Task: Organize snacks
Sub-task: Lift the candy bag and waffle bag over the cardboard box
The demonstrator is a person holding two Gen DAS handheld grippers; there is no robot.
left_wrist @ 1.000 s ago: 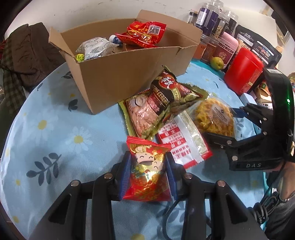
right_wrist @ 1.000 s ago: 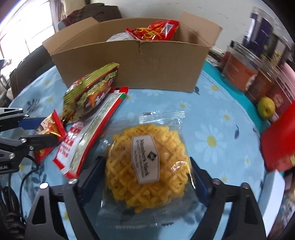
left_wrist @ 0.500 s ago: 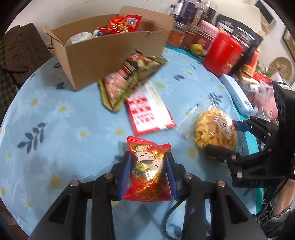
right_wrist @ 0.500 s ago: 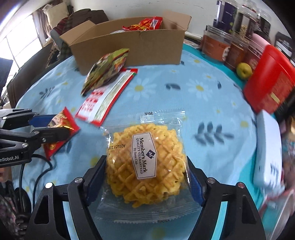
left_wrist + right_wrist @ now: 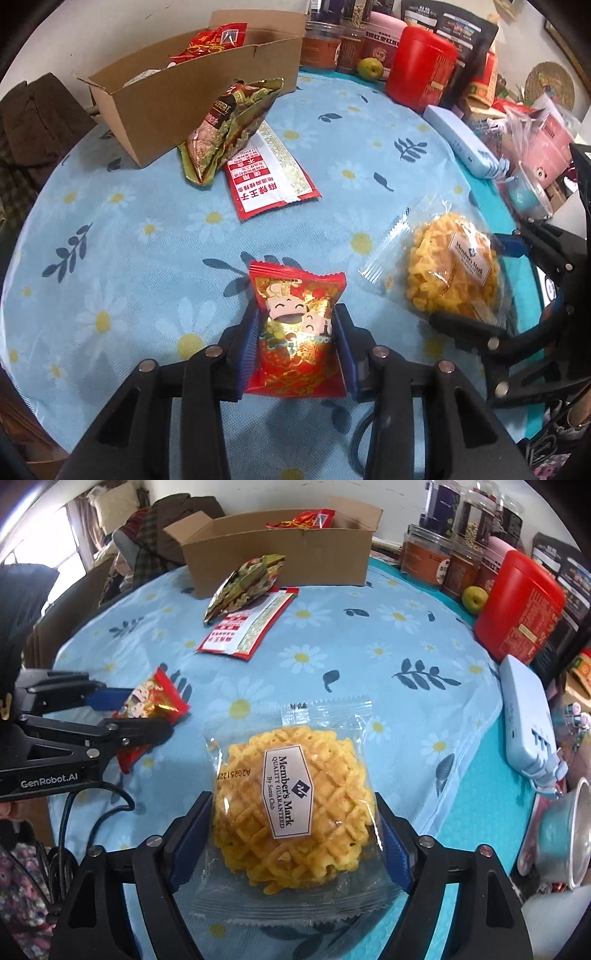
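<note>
My left gripper (image 5: 297, 317) is shut on a small red and gold snack packet (image 5: 295, 332), low over the blue daisy tablecloth (image 5: 129, 258); its jaws are opening, with the pads against the packet's sides. To its right, my right gripper (image 5: 293, 805) grips a clear-wrapped yellow waffle snack (image 5: 291, 782); those jaws are opening too, pads at the wrapper's edges. An open cardboard box (image 5: 166, 107) with snacks inside stands at the far side. A green-gold packet (image 5: 229, 125) leans on it, over a flat red-white packet (image 5: 269, 181).
A red canister (image 5: 421, 66), several jars and a green fruit (image 5: 370, 67) line the back right. A pale blue case (image 5: 461, 144) and a metal cup (image 5: 565, 830) sit by the right table edge. Dark clothes (image 5: 33, 122) lie beyond the left edge.
Both grippers have drawn back from the box, each carrying its packet; the box and the two loose packets now look farther away. The right gripper's fingers stand slightly wider.
</note>
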